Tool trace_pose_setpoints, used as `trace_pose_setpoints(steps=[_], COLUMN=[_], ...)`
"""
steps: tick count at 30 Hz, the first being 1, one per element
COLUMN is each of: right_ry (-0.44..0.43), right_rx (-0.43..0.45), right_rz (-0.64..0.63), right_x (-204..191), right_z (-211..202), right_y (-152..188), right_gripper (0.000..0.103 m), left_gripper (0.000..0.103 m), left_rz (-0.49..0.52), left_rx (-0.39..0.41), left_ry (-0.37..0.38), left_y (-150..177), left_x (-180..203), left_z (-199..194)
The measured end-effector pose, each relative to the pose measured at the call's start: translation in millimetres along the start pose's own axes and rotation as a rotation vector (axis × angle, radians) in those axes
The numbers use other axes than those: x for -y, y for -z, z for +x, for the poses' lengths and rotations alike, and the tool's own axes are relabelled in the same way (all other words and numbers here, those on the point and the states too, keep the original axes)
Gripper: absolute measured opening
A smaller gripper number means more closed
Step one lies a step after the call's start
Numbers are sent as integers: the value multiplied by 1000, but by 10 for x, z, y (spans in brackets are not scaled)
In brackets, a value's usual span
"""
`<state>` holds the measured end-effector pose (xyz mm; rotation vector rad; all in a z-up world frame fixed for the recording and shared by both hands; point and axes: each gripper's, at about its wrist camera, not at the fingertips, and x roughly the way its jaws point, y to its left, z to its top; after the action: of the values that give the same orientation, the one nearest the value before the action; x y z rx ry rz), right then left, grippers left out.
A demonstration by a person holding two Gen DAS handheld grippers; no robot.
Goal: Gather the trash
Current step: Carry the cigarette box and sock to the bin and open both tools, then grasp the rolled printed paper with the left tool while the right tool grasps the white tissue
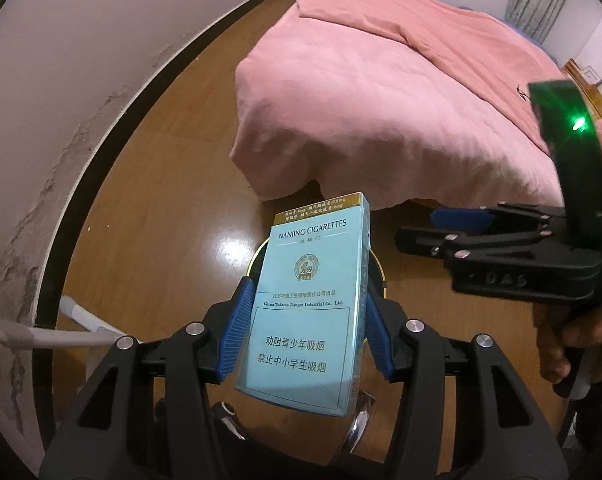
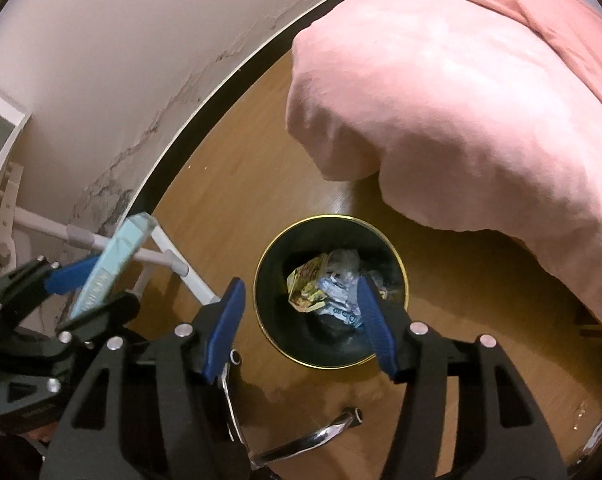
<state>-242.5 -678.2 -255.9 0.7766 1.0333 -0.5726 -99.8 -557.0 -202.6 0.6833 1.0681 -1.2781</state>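
The left gripper (image 1: 307, 332) pinches a light-blue cardboard cigarette pack (image 1: 305, 312) by its 2 long sides, above the black gold-rimmed round bin (image 2: 330, 292). It looks light, stiff, crushable, slick. The right gripper's (image 2: 303, 320) fingers are spread, empty.

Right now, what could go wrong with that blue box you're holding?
The cigarette pack is pinched by the left gripper only low down, so it could tip or slip. In the right wrist view it sits left of the trash bin, not above it, so dropping it now would probably miss onto the floor.
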Motion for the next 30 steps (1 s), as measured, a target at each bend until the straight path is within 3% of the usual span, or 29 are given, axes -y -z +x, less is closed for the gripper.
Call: trace_pose_setpoints(steps=[5,7,9,17,23,26,30], right_ry=[9,11,14,6,-54,-109,-216], right_rx=[50,67,83,137,208,231,208], right_rz=[47,56,60,5,-185,-302,-509], right_x=[133,157,167,-110,-1036,-1630,-2739], right_z=[-211,-303,-382,-722,-1119,-1244,-1211], right_y=[-22,-24,-33,-45,-145,-160,-68], right_gripper=[59,60,61,65,73,75,76], left_gripper=[54,71,79,85,91,92,92], left_rz=[41,53,63,74,66,-16,-165], left_rx=[-6,1,19,103,259,307,329], left_ry=[29,28,13,-25,-162,-239,-382], left_y=[-82,-128,-152,-86,163,449,1047], left_x=[123,181,221,173,-95,-478,-1188], left_z=[107,124,94,-490,-1522,-2067,-2695])
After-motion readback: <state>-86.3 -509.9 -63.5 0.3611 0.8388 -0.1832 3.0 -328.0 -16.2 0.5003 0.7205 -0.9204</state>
